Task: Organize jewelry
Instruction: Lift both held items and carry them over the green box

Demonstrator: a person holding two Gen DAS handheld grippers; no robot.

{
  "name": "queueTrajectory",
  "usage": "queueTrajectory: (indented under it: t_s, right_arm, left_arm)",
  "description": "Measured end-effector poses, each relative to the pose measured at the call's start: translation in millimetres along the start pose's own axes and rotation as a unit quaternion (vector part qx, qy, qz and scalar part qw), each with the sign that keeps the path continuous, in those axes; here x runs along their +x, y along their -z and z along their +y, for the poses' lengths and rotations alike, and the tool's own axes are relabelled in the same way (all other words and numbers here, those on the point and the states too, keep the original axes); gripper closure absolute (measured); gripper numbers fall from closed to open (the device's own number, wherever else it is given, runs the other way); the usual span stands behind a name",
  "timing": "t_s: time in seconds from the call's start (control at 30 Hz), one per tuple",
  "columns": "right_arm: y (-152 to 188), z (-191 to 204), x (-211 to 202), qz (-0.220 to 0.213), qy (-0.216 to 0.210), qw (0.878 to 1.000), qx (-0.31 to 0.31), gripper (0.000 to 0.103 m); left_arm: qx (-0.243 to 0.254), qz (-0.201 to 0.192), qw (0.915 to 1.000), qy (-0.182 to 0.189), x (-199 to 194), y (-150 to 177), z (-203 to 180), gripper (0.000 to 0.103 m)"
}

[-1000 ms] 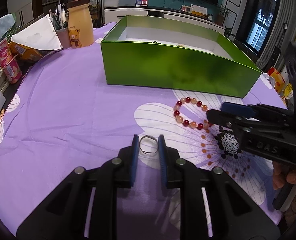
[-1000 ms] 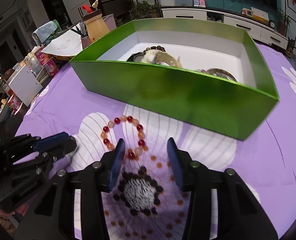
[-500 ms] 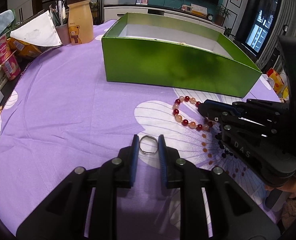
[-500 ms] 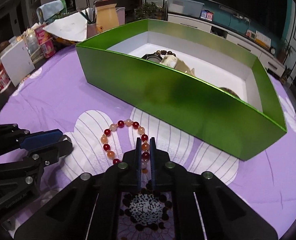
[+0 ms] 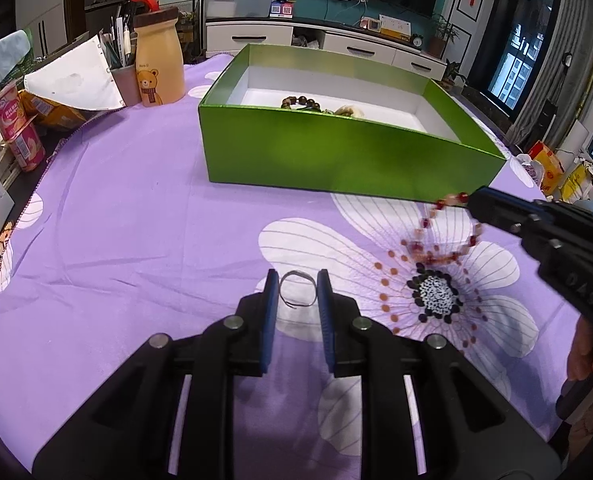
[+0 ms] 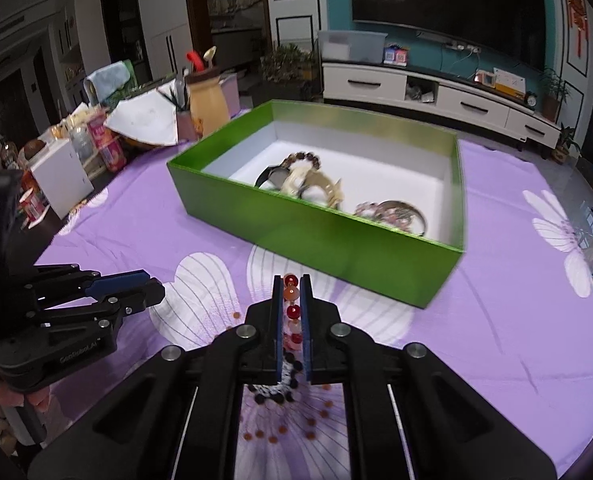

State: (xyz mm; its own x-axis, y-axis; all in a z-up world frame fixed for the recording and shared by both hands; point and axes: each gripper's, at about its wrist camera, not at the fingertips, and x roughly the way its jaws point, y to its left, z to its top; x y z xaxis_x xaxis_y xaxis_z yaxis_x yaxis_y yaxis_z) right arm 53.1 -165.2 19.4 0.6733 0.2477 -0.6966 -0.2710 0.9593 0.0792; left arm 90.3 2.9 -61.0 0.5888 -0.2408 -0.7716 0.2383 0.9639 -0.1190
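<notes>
One purple cloth (image 5: 128, 216) with white flower print covers the table.
One green box (image 6: 336, 236), open-topped, white inside, stands on the cloth toward the far side; it holds a dark bead bracelet (image 6: 305, 157), a pale gold piece (image 6: 316, 182) and a round metal item (image 6: 400, 212) near its front wall.
One tan bear bottle (image 5: 158, 62) and a pen cup (image 5: 125, 80) stand left of the box, at the cloth's edge.
One right gripper (image 6: 290, 308): jaws nearly pressed together, pinching the red-and-peach bracelet (image 6: 291, 300), whose beads run between the blue pads. In the left wrist view the bracelet (image 5: 444, 232) hangs blurred from that gripper's tip, above the flower print, just before the box's front wall.
One left gripper (image 5: 296, 298): jaws narrowly spread, a thin wire ring (image 5: 297, 289) between the pads, lying on the cloth; whether the pads touch it cannot be told.
</notes>
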Motion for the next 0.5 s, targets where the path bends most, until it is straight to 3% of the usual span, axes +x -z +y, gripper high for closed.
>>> queueTrajectory:
  t_s: [0.5]
  right_arm:
    - [-0.3,-34.9,-54.1,-0.047,0.018,0.998,0.037,0.096]
  left_arm:
    - [0.019,-0.016,0.9997,0.004,-23.5,-10.0,-18.5,0.084]
